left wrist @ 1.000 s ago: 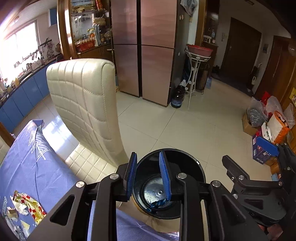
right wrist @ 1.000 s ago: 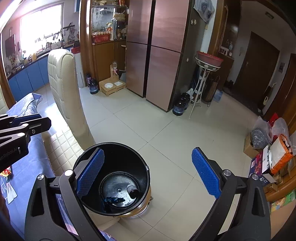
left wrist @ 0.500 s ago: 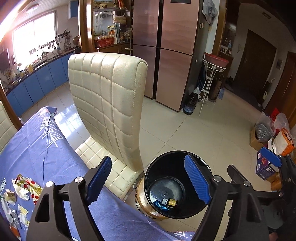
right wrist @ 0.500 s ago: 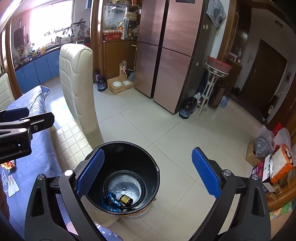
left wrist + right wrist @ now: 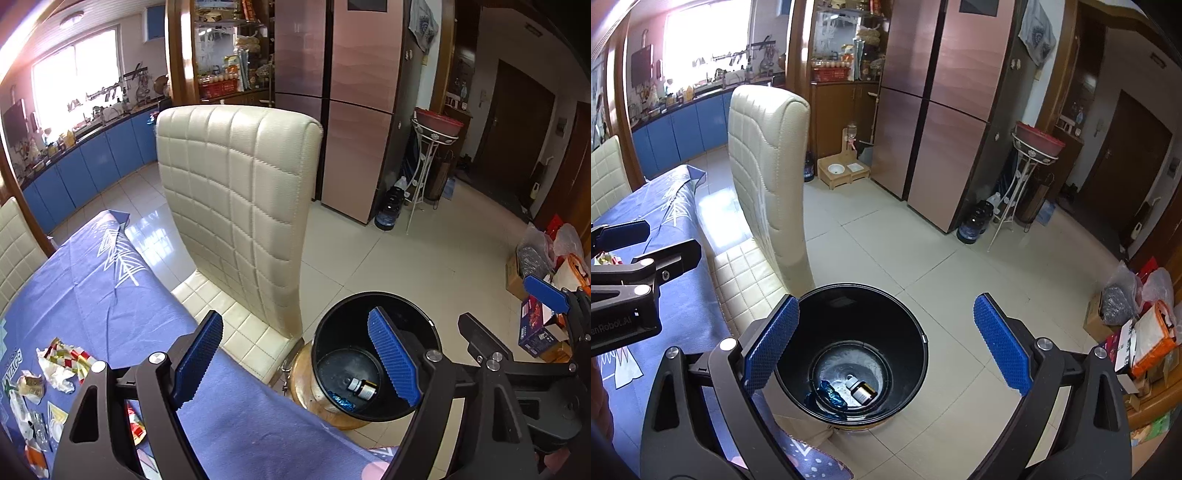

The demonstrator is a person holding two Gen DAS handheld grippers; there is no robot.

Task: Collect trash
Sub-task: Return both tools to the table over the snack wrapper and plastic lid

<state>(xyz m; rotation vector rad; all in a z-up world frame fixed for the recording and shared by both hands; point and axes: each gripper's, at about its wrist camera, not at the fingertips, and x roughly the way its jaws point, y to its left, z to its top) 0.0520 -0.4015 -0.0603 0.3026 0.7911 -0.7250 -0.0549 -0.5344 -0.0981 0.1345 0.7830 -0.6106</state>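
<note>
A black trash bin [image 5: 325, 332] [image 5: 857, 306] stands on the floor beside the table's edge. At its bottom lie a small brown bottle [image 5: 364, 389] [image 5: 862, 391] and a blue wrapper [image 5: 341, 402] [image 5: 827, 395]. My left gripper [image 5: 295, 332] is open and empty, held over the table edge and the bin's left side. Above the bin, my right gripper [image 5: 884, 310] is also open and empty. Crumpled wrappers [image 5: 62, 363] and other scraps lie on the blue tablecloth [image 5: 110, 295] at the lower left.
A cream quilted chair [image 5: 240, 203] [image 5: 764, 177] stands between table and bin. Behind are a copper fridge [image 5: 351, 110], a white plant stand [image 5: 1030, 184] and dark jugs [image 5: 975, 221]. Boxes and bags [image 5: 1137, 332] crowd the right wall.
My left gripper's jaws went from nearly shut to wide open. The small bottle now lies in the bin. Both views swung toward the table, showing more tablecloth and scraps.
</note>
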